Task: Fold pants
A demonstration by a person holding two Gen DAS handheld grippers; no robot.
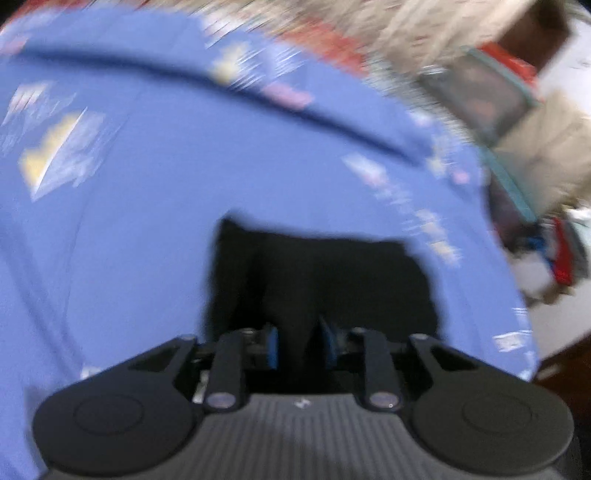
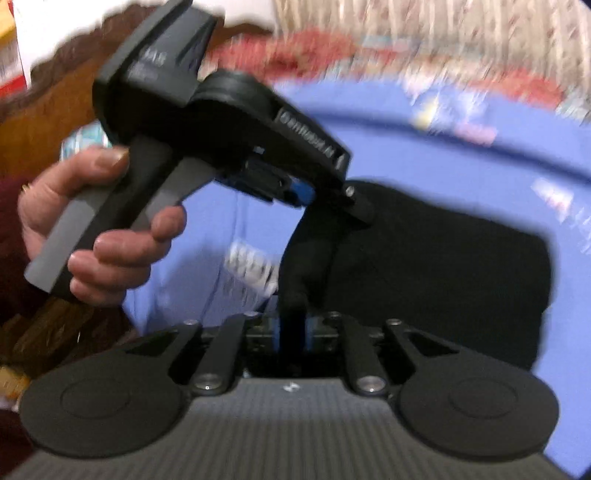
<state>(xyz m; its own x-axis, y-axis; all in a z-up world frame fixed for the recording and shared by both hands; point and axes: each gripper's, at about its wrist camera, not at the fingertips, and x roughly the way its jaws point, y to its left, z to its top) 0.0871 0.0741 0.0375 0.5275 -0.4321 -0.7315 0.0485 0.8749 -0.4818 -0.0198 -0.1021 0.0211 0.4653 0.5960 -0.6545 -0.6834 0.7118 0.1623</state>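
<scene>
A: Black pants (image 2: 424, 266), bunched, lying on a blue printed sheet (image 1: 129, 229), a strip of cloth lifted off the heap.

B: And in the left wrist view, the same dark heap just ahead of the fingers, blue all round.

A: Right gripper (image 2: 290, 334): blue pads narrowly apart, black fabric filling the gap between them. Clamped on the pants, by the look of it.

B: Left gripper (image 1: 298, 345): pads somewhat wider apart, dark cloth between them. Pressing or not, impossible to tell through the blur.

A: Also visible from the right side, gripped by a hand (image 2: 99, 236) around the handle, nose down onto the raised fold.

B: Farther out, a pale shaggy rug (image 1: 424, 33), red patches, a teal-edged box (image 1: 480, 99). All smeared.
</scene>
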